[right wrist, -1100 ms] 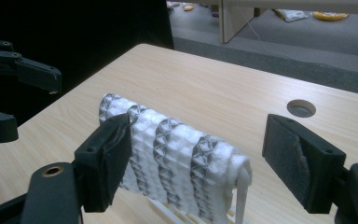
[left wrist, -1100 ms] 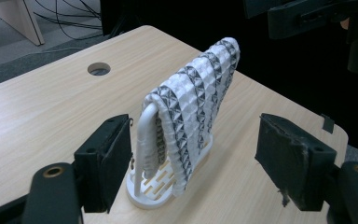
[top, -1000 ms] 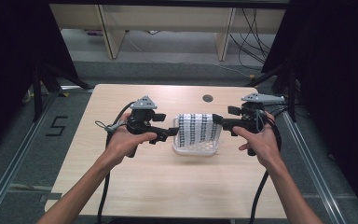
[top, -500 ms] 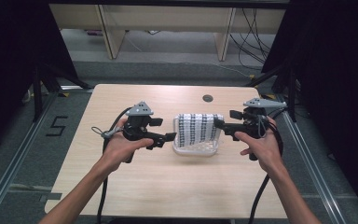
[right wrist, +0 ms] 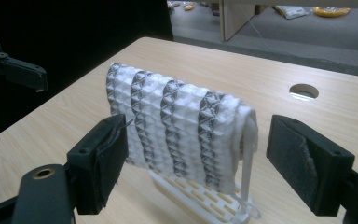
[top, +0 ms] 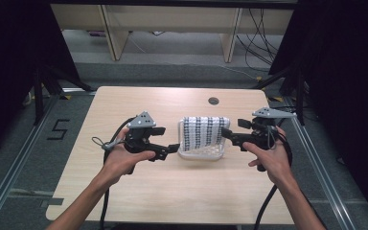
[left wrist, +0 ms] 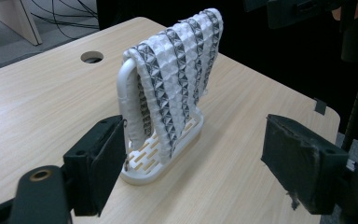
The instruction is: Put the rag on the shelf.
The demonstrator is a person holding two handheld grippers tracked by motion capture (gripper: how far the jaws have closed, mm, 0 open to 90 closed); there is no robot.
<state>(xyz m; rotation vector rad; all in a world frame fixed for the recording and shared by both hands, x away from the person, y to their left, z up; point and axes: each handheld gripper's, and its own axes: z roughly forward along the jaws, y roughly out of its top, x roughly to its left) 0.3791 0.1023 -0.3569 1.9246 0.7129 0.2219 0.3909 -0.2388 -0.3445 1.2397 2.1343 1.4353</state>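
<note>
— Jaws first: how did they stand?

— Both pairs stood wide apart, clamped on nothing. The left gripper [top: 172,148] hung just beside the left end of the rack, the right gripper [top: 226,133] just beside its right end, each held in a hand.

— And the big picture, working down?

— Largest was the pale wooden tabletop [top: 124,191], bare but for a round cable hole [top: 213,101] near its far edge. In the middle stood the white plastic rack with a slotted base and an arched bar [left wrist: 127,88]. Over that bar hung the white-and-grey striped, waffle-textured cloth [top: 202,132], draped down both sides, its folds fairly even in the right gripper view [right wrist: 186,126].

— How far along did the work seem?

— Judging from that, the hanging looked done: the cloth sat on the bar and neither gripper touched it. If anything was left, it seemed only small straightening, or drawing the grippers away. Whether the far side hung level, I couldn't tell.
</note>
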